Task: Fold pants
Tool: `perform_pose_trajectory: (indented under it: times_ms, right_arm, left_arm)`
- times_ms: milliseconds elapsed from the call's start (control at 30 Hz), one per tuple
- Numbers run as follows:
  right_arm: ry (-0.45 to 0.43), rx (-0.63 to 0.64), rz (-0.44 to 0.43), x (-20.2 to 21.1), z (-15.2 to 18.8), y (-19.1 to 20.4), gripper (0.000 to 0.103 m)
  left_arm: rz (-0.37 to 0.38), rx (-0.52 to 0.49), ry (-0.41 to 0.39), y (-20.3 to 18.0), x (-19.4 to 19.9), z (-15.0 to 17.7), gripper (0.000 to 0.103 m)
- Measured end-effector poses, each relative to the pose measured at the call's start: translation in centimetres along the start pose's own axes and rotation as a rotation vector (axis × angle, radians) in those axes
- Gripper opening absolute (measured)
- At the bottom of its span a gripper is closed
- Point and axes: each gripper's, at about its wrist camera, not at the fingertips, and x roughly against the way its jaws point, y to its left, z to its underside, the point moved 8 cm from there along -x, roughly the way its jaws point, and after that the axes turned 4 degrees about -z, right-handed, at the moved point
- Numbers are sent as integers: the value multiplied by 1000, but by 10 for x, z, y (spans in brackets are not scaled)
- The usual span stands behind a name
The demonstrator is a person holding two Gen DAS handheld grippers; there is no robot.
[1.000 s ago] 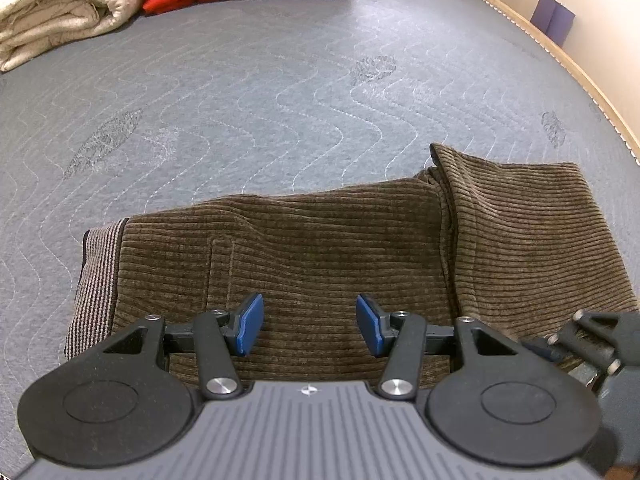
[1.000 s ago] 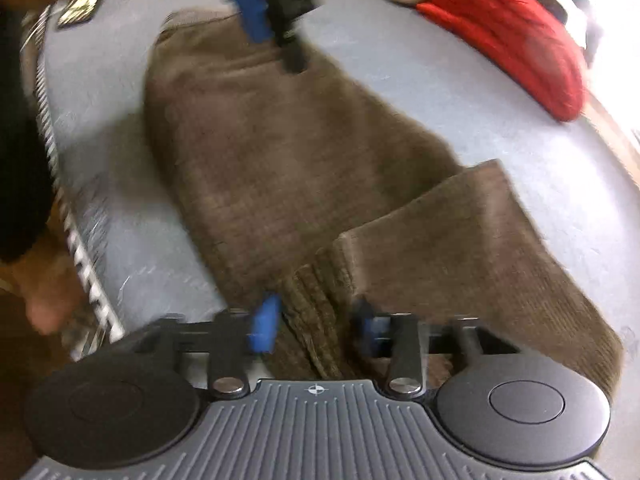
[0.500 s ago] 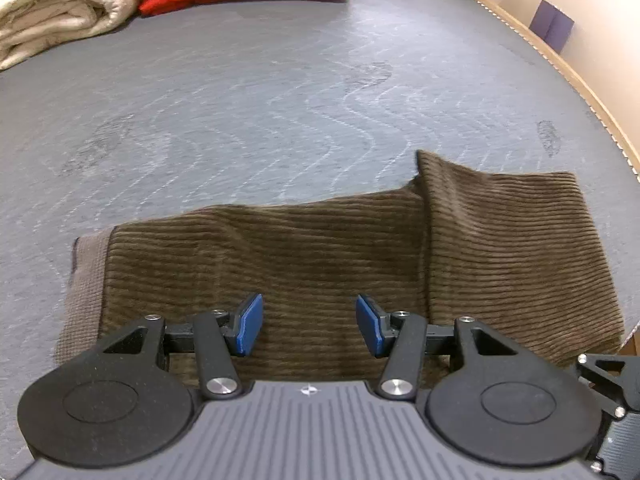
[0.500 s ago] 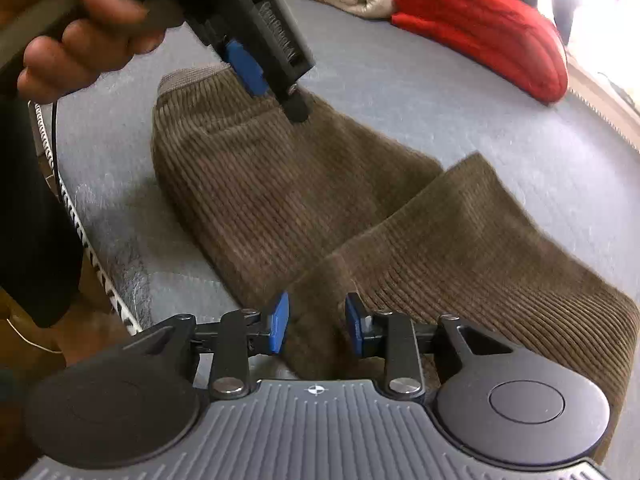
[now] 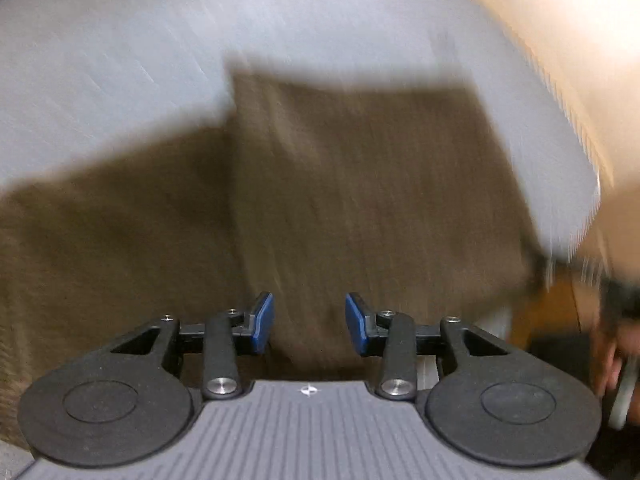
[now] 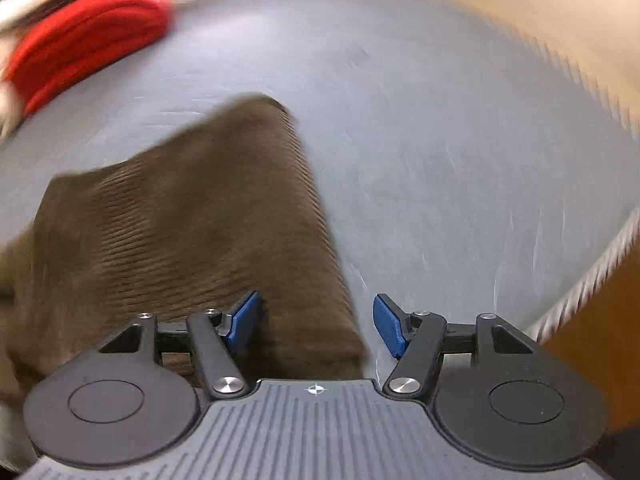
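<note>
Brown corduroy pants (image 5: 320, 184) lie folded on a grey quilted mattress (image 5: 120, 60). Both views are motion-blurred. My left gripper (image 5: 309, 322) is open and empty, its blue pads low over the near edge of the pants. In the right wrist view the pants (image 6: 180, 220) fill the left half. My right gripper (image 6: 316, 326) is open and empty over the pants' near right corner, left pad above the cloth, right pad above bare mattress (image 6: 440, 160).
A red folded blanket (image 6: 84, 36) lies at the far left of the right wrist view. The mattress's piped edge (image 6: 592, 280) runs down the right, with wood-coloured floor beyond. A hand (image 5: 616, 340) shows at the right edge of the left wrist view.
Both grippers have swung right quickly, blurring the views. My right gripper's jaws have opened wider and now sit at the pants' right corner. The left gripper has stayed open.
</note>
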Motion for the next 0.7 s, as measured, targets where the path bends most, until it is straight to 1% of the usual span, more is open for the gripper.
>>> perform_pose_trajectory:
  times_ms: [33,67,100,133,233,300,367,500,633,700]
  right_arm:
    - [27,-56,-38,-6,5,-4,66]
    - [51,-100,-72,-9,7,-8,66]
    - [67,-122,-98,-12,8,-11,68]
    - [77,-133,-110,-13,6,-9,68]
    - [89,-144,-116,-15,4,-11,72]
    - [91,-139,-103,-19,4,-8,73]
    - [89,-133,-91,-18,3,-5,73]
    - [86,-132,-70,-22,7,-3,72]
    - [82,-131,-63,-18,10,-4,70]
    - [77,-119,-56,-16,11,-4,67]
  left_arm:
    - [-29,-66,29,-7,-8,9,44]
    - [-59,-125,15,-12,-9,12,44]
    - [-68,-149,12,-16,-8,13,44]
    - [-67,-148,9,-17,-7,12,44]
    - [-60,-91,-16,-10,-1,7,47]
    - [-88,-83,-47,-7,3,3,48]
    - [-97,-85,-60,-4,7,4,48]
    - [-91,-82,-76,-4,13,5,52]
    - [-88,-76,-85,-1,18,4,53]
    - [-86,-72,-95,1,23,3,54]
